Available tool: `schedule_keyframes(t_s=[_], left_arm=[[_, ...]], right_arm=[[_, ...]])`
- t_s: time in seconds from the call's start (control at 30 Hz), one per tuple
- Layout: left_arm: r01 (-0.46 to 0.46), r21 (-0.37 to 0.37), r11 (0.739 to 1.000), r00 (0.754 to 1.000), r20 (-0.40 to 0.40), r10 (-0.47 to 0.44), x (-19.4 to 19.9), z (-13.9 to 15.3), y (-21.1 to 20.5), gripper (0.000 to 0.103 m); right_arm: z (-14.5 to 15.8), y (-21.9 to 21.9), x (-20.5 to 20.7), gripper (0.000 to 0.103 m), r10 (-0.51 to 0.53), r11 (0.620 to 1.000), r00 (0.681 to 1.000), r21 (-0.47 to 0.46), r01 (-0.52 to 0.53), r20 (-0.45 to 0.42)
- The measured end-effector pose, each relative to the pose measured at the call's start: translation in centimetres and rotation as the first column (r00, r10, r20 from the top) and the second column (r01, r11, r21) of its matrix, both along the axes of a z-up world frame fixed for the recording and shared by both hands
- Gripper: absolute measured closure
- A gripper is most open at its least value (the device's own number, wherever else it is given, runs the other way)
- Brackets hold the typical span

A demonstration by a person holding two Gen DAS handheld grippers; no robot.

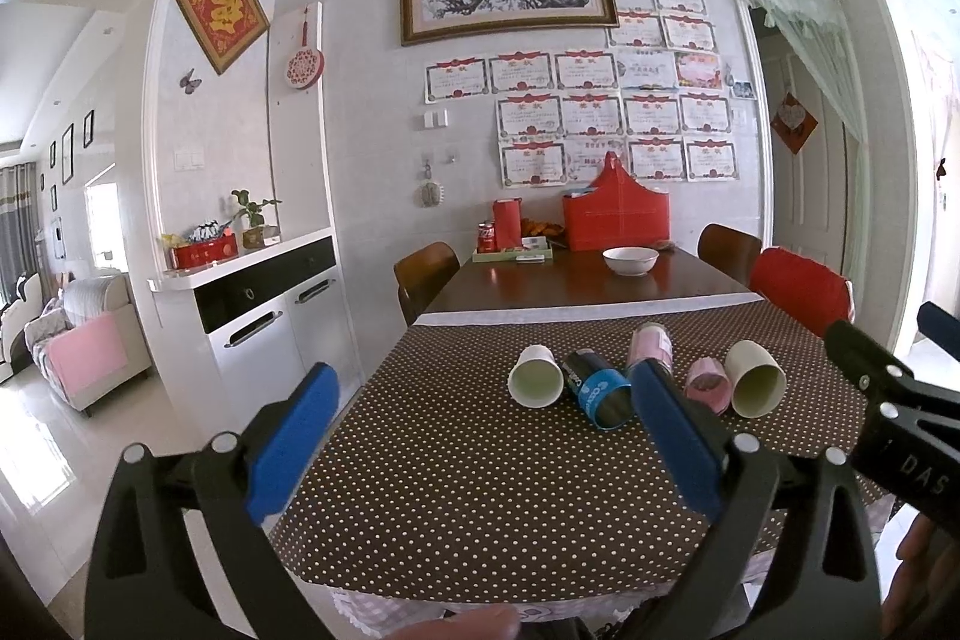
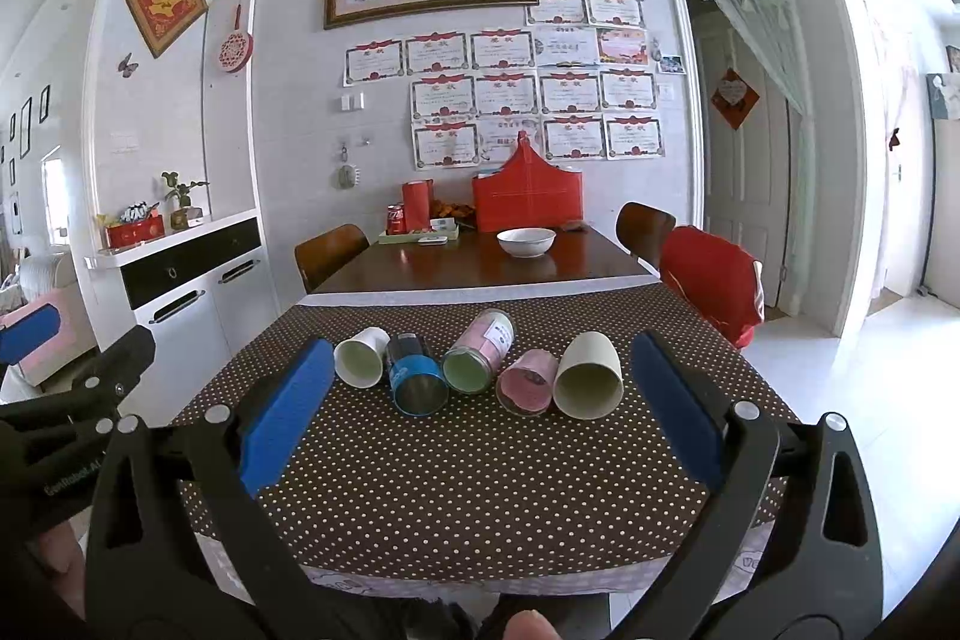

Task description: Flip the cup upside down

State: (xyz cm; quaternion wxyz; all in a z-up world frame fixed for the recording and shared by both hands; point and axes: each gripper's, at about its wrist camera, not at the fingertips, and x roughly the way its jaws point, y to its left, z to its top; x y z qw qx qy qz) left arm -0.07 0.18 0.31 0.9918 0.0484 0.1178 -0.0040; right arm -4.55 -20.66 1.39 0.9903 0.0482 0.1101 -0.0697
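Observation:
Several cups lie on their sides in a row on the brown dotted tablecloth [image 2: 468, 478], mouths toward me: a white cup [image 2: 360, 357], a blue-banded dark cup [image 2: 415, 381], a pink jar-like cup [image 2: 480, 353], a short pink cup [image 2: 528, 381] and a cream cup [image 2: 589, 375]. The white cup [image 1: 536, 376], the blue cup [image 1: 600, 391] and the cream cup [image 1: 755, 379] also show in the left wrist view. My left gripper [image 1: 480, 454] is open and empty, held before the table's near edge. My right gripper [image 2: 480, 436] is open and empty, short of the row.
A white bowl [image 2: 527, 242], a red bag [image 2: 527, 196], a cola can [image 2: 396, 219] and a tray stand at the table's far end. Chairs stand on both sides; one on the right has a red cover [image 2: 714, 274]. A white sideboard [image 2: 192, 274] is on the left.

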Motion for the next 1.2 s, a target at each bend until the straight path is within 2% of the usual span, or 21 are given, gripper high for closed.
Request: schedule_keyframes(t_s=[0.33,1.2], left_arm=[[0.001,-0.003,1.000,1.000,-0.005,-0.001,-0.3,0.4,0.5,0.006],[0.028,-0.003,1.000,0.999,-0.036,-0.028,1.4,-1.5,-0.6,0.006]], right_arm=[[0.0,0.0,0.0,0.006,-0.002,1.000,1.000,0.000,0.002,0.000],[-0.8,-0.2,0.6,0.006,-0.004,1.000,1.000,0.000,0.004,-0.006]])
